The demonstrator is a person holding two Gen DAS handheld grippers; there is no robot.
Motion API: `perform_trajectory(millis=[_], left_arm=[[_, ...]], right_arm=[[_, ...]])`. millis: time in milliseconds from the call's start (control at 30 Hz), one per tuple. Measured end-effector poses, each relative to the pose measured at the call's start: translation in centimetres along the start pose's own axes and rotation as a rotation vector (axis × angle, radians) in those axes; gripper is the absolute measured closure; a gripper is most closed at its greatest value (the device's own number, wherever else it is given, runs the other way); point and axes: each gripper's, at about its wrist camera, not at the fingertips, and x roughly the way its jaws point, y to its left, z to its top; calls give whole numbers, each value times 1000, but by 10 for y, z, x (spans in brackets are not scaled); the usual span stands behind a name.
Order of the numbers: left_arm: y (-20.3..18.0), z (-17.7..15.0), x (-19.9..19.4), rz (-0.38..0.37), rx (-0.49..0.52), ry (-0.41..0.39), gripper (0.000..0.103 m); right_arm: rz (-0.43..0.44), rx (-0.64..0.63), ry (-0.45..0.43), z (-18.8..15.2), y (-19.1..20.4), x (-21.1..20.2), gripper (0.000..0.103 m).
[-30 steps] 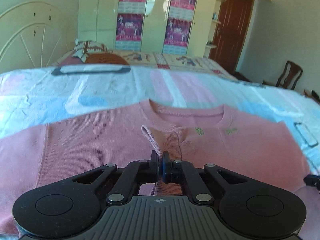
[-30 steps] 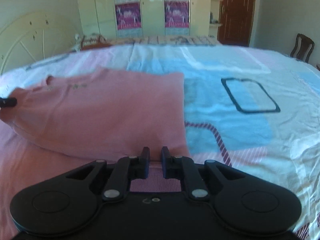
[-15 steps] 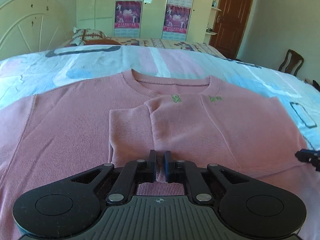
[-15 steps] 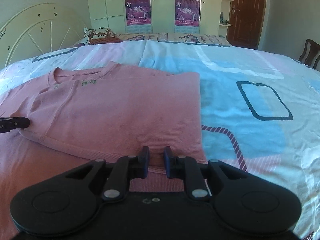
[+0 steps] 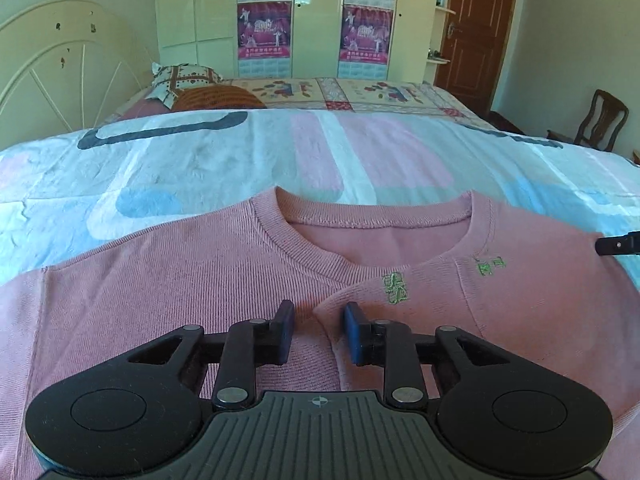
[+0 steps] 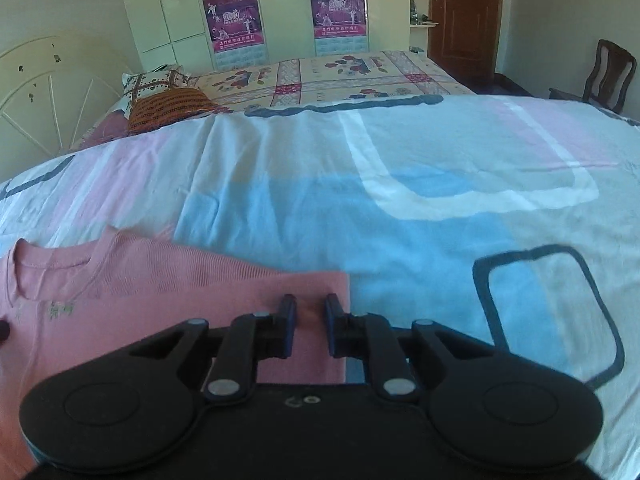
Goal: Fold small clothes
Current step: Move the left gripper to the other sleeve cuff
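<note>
A pink knit sweater (image 5: pixel 208 280) with small green embroidery lies flat on the bed, collar toward the headboard. Its right side is folded over onto the chest; the folded corner lies between my left gripper's fingers. My left gripper (image 5: pixel 318 330) is open and low over the chest, just below the collar. In the right wrist view the sweater (image 6: pixel 168 300) fills the lower left. My right gripper (image 6: pixel 310 330) is open over the sweater's folded right edge near its top corner. The right gripper's tip shows at the far right of the left wrist view (image 5: pixel 618 244).
The bed sheet (image 6: pixel 400 208) is patterned in pale blue, pink and white. Pillows (image 5: pixel 192 84) lie near the white headboard (image 5: pixel 52 76). A wardrobe with posters (image 5: pixel 312 16), a brown door (image 5: pixel 476 28) and a wooden chair (image 5: pixel 600 124) stand behind.
Both grippers have opened and let go of the folded part of the sweater, which now lies flat. Both have moved forward toward the collar end.
</note>
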Motion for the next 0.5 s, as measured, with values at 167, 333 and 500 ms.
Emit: perform_trajectory(millis=[167, 333, 500], left_arm=[[-12, -20, -36, -23, 13, -49, 76], [-13, -60, -64, 20, 35, -28, 76], [-11, -69, -84, 13, 31, -45, 76]], right_arm=[[12, -47, 13, -28, 7, -26, 84], [1, -78, 7, -85, 8, -79, 82], [44, -32, -66, -107, 8, -123, 81]])
